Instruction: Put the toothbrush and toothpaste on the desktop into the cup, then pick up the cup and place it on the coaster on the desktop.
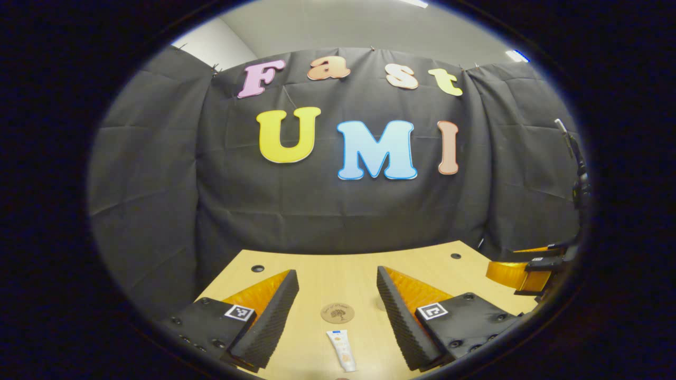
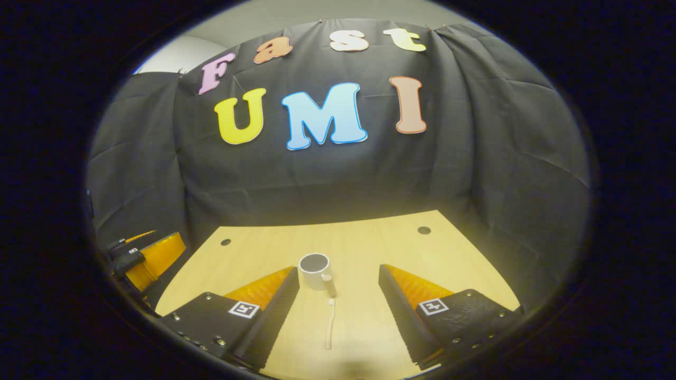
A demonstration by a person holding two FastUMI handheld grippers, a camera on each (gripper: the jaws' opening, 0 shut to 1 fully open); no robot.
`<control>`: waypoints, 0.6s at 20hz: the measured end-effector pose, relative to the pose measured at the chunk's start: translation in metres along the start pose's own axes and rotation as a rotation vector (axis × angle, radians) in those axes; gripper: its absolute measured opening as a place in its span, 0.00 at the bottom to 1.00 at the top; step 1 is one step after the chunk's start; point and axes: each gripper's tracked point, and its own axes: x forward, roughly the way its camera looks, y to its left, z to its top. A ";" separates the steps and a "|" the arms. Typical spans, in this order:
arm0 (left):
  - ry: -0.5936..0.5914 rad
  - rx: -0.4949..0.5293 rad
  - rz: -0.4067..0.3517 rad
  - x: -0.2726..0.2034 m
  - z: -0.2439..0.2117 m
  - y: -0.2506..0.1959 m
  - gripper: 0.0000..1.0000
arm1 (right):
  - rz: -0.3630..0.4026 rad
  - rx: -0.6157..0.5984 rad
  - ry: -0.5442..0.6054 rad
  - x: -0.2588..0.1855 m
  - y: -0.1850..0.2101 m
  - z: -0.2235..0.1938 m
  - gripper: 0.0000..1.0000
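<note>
Both grippers' fingers spread, empty. Toothpaste lies flat just before the coaster; toothbrush lies flat on the surface, just before the cup. Risk: thin handle slipping from the fingers, or a nudge tipping the cup.

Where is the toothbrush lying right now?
In the right gripper view, the toothbrush lies on the desktop between the open fingers, just in front of the cup.

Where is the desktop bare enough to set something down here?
Bare wood lies beyond the coaster toward the far edge of the desktop, and right of the cup. It is crowded where the toothpaste lies near the coaster, and where the toothbrush lies by the cup.
</note>
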 end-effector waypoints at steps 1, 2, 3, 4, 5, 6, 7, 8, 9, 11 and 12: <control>0.001 -0.001 0.001 0.000 -0.001 0.000 0.96 | 0.005 -0.001 0.002 0.001 0.001 -0.002 0.94; 0.000 0.001 0.005 -0.002 0.000 0.003 0.96 | 0.008 -0.003 0.004 0.001 0.001 -0.002 0.94; 0.001 0.004 0.010 -0.003 0.001 0.004 0.96 | 0.012 -0.006 0.006 0.001 0.002 -0.002 0.94; 0.005 0.006 0.013 -0.003 0.000 0.004 0.96 | 0.016 -0.009 0.010 0.002 0.003 -0.003 0.93; 0.012 0.006 0.015 -0.003 -0.003 0.004 0.96 | 0.022 -0.012 0.016 0.003 0.004 -0.006 0.93; 0.023 0.004 0.013 -0.002 -0.006 0.003 0.96 | 0.028 -0.013 0.025 0.004 0.005 -0.008 0.94; 0.034 0.002 0.012 -0.001 -0.011 0.002 0.96 | 0.034 -0.014 0.032 0.005 0.006 -0.010 0.94; 0.044 0.001 0.011 0.000 -0.015 0.001 0.96 | 0.036 -0.016 0.038 0.005 0.006 -0.012 0.94; 0.052 0.003 0.007 0.000 -0.019 0.001 0.96 | 0.038 -0.018 0.044 0.005 0.006 -0.013 0.94; 0.068 0.013 0.005 0.003 -0.026 -0.001 0.96 | 0.037 -0.020 0.062 0.007 0.005 -0.019 0.93; 0.085 0.017 0.003 0.004 -0.032 -0.002 0.96 | 0.036 -0.019 0.078 0.008 0.003 -0.023 0.94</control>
